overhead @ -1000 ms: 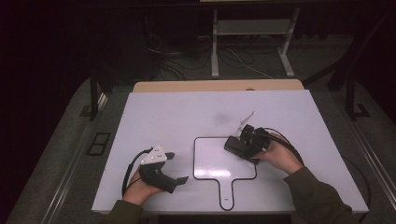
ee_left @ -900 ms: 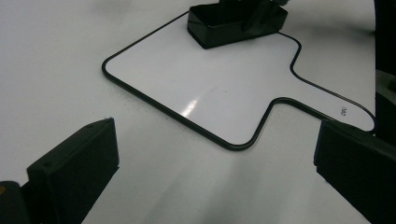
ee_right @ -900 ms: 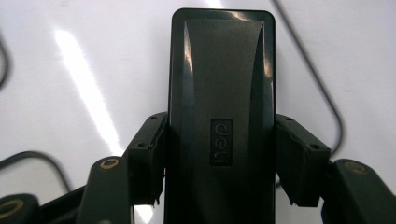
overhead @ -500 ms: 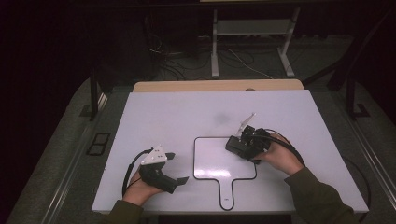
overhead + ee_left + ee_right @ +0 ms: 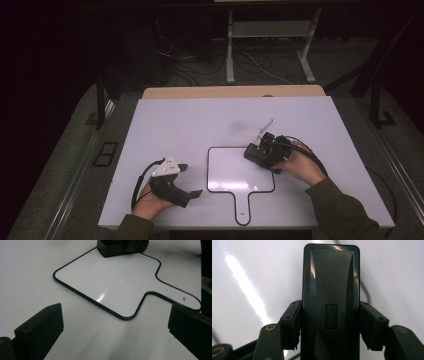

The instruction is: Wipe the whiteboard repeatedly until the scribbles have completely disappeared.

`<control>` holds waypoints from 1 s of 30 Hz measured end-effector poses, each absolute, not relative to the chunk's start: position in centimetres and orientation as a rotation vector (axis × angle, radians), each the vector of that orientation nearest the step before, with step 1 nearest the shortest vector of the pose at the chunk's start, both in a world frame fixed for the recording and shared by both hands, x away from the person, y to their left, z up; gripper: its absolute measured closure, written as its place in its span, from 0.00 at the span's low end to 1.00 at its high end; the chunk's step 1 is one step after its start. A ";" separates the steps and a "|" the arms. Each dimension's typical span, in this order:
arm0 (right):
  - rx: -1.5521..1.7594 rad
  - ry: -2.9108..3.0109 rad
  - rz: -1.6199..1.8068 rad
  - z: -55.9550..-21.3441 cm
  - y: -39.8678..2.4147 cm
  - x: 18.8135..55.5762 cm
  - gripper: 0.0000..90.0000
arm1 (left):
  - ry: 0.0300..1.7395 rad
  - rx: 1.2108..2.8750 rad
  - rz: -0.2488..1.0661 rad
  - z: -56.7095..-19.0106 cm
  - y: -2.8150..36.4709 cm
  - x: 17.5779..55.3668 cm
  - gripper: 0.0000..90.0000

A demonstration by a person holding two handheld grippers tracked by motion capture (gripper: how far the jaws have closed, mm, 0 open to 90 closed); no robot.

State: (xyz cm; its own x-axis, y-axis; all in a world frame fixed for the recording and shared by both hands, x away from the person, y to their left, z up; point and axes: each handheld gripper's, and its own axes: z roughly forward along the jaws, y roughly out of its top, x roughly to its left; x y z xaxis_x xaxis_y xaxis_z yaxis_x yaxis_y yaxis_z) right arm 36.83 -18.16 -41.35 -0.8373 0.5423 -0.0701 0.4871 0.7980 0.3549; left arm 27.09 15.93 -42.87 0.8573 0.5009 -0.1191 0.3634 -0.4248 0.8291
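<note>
A small white paddle-shaped whiteboard (image 5: pixel 232 175) with a black rim lies flat on the white table (image 5: pixel 200 120), handle toward the front edge. My right gripper (image 5: pixel 259 152) is shut on a black board eraser (image 5: pixel 253 155), which rests on the board's far right corner. In the right gripper view both pads (image 5: pixel 292 320) press the long sides of the eraser (image 5: pixel 330 285), marked "deli". My left gripper (image 5: pixel 191 180) rests on the table left of the board, open and holding nothing. Its view shows the whiteboard (image 5: pixel 110 282) ahead of the wide-apart left gripper (image 5: pixel 115 332) and the eraser (image 5: pixel 120 246) on the far corner.
A faint grey smudge (image 5: pixel 235 127) marks the table behind the board. A wooden strip (image 5: pixel 230 92) runs along the table's far edge. Beyond it, cables (image 5: pixel 260 65) and a white metal frame (image 5: pixel 270 30) stand on the dark floor.
</note>
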 end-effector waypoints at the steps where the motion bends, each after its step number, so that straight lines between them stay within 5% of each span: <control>1: 0.801 2.822 0.491 -41.4 -18.1 36.6 0.43 | 0.627 2.062 0.179 -42.9 15.9 27.1 0.00; 30: 0.791 2.914 0.667 -41.0 -17.9 36.1 0.43 | 0.628 2.060 0.181 -42.8 16.0 27.1 0.00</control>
State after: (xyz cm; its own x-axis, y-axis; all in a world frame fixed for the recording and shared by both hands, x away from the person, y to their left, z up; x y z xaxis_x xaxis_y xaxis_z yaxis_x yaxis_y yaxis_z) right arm 36.08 -17.92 -41.02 -0.8680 0.4924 0.0640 0.4713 0.7763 0.4186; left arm 27.06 16.01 -42.85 0.8577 0.5007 -0.1169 0.3616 -0.4257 0.8295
